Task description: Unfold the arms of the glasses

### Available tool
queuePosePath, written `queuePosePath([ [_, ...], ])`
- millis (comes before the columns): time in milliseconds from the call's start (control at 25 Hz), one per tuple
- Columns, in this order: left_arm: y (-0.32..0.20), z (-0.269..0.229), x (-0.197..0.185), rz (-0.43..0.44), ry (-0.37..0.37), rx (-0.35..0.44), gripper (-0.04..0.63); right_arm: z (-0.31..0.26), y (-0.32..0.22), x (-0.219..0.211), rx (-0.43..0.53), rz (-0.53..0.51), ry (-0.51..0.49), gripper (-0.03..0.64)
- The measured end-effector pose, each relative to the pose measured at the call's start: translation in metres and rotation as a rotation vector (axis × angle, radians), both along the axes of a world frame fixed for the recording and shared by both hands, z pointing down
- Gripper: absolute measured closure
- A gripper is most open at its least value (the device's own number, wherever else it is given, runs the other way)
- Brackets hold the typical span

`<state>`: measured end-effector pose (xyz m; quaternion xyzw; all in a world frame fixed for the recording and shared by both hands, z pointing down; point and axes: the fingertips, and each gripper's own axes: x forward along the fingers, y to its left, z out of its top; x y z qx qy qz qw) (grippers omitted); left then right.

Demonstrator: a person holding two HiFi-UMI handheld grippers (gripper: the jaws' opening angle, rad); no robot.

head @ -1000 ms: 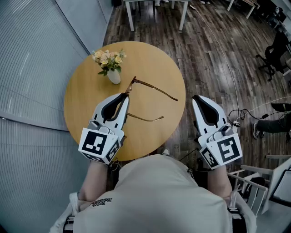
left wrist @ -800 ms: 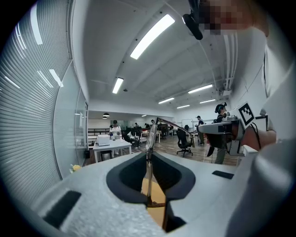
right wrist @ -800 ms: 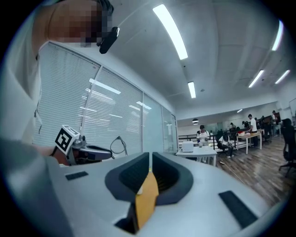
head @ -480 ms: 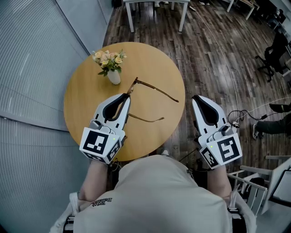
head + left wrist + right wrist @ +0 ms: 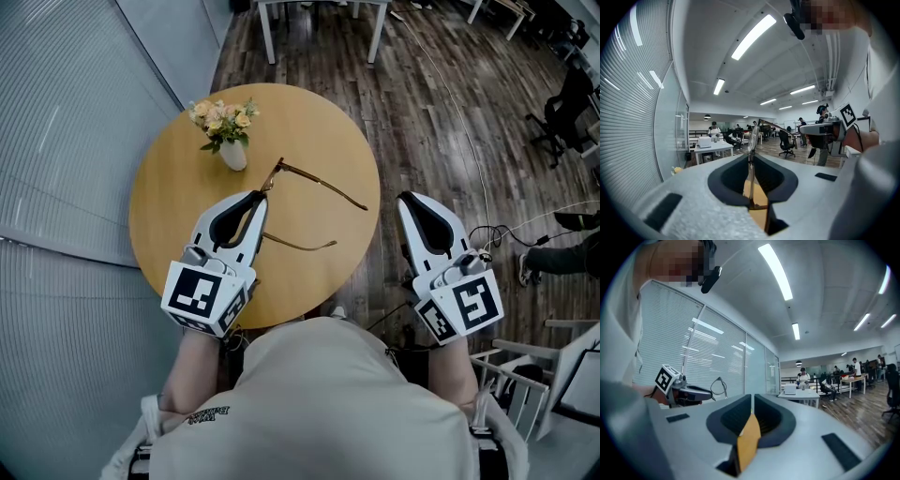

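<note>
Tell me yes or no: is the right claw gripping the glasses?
No, the right claw hangs shut and empty beside the table, while the glasses are pinched in the left claw.

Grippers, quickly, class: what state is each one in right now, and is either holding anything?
Left gripper: closed on the glasses.
Right gripper: closed, holding nothing.

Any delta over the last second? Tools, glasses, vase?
Nothing meaningful. The left tool stays shut on the glasses, whose two arms are spread open over the table. The right tool stays shut and empty off the table's right edge; at most it drifted slightly right. The vase of flowers has not moved.
</note>
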<state>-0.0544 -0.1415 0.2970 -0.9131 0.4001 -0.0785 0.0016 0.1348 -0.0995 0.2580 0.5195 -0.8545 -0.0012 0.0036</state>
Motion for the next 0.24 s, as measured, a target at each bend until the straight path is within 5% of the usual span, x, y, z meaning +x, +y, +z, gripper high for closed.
queuePosePath([
  [240,0.0013,-0.0001,0.0043,0.0,-0.001,-0.003,0.545,-0.0026,0.0004,0.0044,0.002,0.005,0.017,0.575],
])
